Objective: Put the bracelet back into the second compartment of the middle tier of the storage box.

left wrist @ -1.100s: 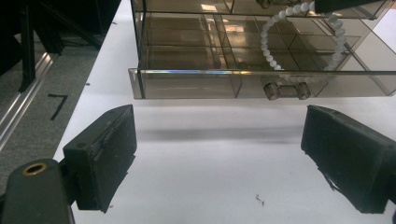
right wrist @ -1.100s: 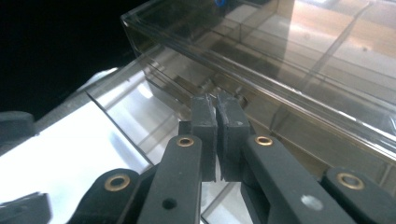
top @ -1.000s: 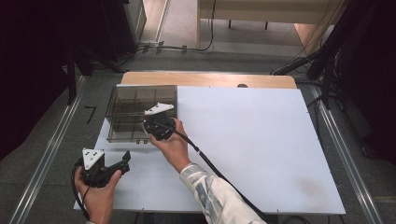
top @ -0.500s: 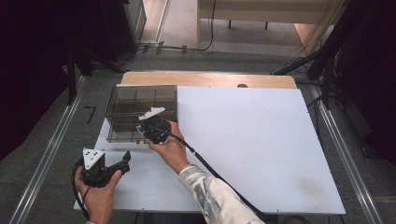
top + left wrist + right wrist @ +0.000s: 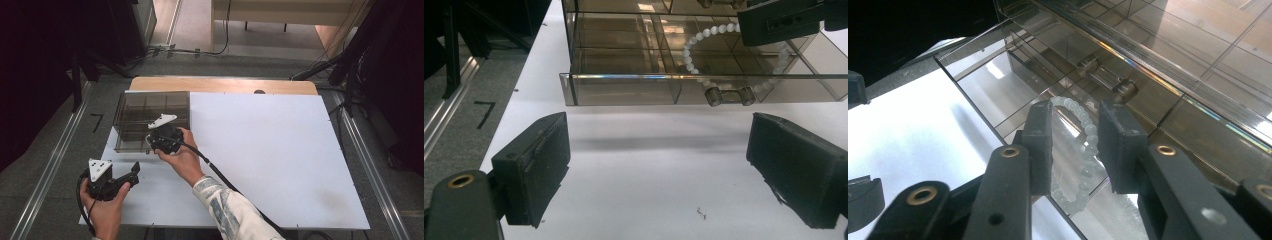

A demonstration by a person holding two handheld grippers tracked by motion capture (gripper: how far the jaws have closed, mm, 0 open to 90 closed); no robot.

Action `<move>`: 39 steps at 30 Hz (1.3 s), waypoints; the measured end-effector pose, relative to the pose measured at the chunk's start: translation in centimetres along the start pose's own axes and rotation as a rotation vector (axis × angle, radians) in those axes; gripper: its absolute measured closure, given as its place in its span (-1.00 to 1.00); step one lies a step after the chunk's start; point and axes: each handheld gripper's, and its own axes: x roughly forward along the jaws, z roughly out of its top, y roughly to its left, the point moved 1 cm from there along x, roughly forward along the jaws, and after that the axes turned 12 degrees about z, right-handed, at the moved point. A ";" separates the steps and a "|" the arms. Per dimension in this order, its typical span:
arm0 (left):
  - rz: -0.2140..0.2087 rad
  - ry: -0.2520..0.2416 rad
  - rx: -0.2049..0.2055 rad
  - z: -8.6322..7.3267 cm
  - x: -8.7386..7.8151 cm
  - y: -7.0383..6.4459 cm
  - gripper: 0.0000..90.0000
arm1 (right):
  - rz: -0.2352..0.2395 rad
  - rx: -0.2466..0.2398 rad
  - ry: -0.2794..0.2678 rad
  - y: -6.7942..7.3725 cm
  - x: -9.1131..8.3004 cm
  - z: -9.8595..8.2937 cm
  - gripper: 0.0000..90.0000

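High view has the right gripper [image 5: 159,141] edging further over the smoky box [image 5: 145,117] at ten o'clock on the counter [image 5: 280,160], fingers half-closed around the bead bracelet [image 5: 1083,150] inside, left gripper [image 5: 664,165] spread wide

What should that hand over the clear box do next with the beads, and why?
Probably open the right gripper a little and lift it away. Its jaws stand close on either side of the bead bracelet, which seems to lie already within a compartment of the smoky box. Whether they grip it, I cannot tell. The left gripper waits open over the white board.
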 end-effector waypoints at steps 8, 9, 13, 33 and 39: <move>-0.003 0.001 -0.001 0.0 0.0 0.0 -0.75 | 0.039 -0.024 0.049 -0.4 1.3 -0.5 0.31; -0.004 0.000 -0.002 0.0 0.0 0.0 -0.75 | 0.028 -0.046 0.051 -0.5 1.4 -0.5 0.26; -0.002 0.000 -0.002 0.0 0.0 0.1 -0.75 | -0.001 -0.068 0.007 -0.3 0.9 -0.4 0.21; 0.000 0.002 0.003 -0.1 0.0 0.0 -0.75 | -0.013 -0.077 0.007 -0.2 -0.8 -0.5 0.08; 0.003 0.006 0.005 -0.1 0.1 -0.1 -0.75 | -0.022 -0.052 0.004 -0.7 -2.0 -1.0 -0.05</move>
